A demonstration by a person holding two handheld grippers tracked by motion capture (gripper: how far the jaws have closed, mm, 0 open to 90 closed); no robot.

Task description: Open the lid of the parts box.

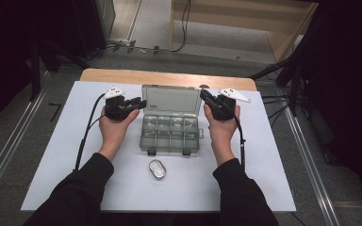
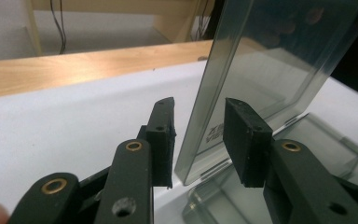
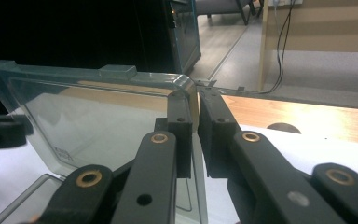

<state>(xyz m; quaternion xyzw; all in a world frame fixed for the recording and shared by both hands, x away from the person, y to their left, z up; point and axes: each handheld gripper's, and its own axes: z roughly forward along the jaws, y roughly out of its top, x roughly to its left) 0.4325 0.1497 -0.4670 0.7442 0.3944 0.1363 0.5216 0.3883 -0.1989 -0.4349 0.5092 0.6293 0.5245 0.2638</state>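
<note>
A clear grey compartment box [image 1: 170, 134] sits mid-table with its lid [image 1: 171, 99] standing upright at the back. My right gripper [image 1: 203, 94] is at the lid's right upper corner. In the right gripper view, the right gripper [image 3: 197, 112] has its pads pressed on that corner of the lid [image 3: 98, 116]. My left gripper [image 1: 140, 102] is at the lid's left edge. The left gripper view shows the left gripper [image 2: 199, 126] open, with the edge of the lid [image 2: 270, 60] between the jaws and a gap on each side.
A small oval metal tin [image 1: 157, 168] lies on the white board [image 1: 75, 155] in front of the box. The board rests on a wooden table [image 1: 122, 75]. Cables and a wooden cabinet lie on the floor beyond.
</note>
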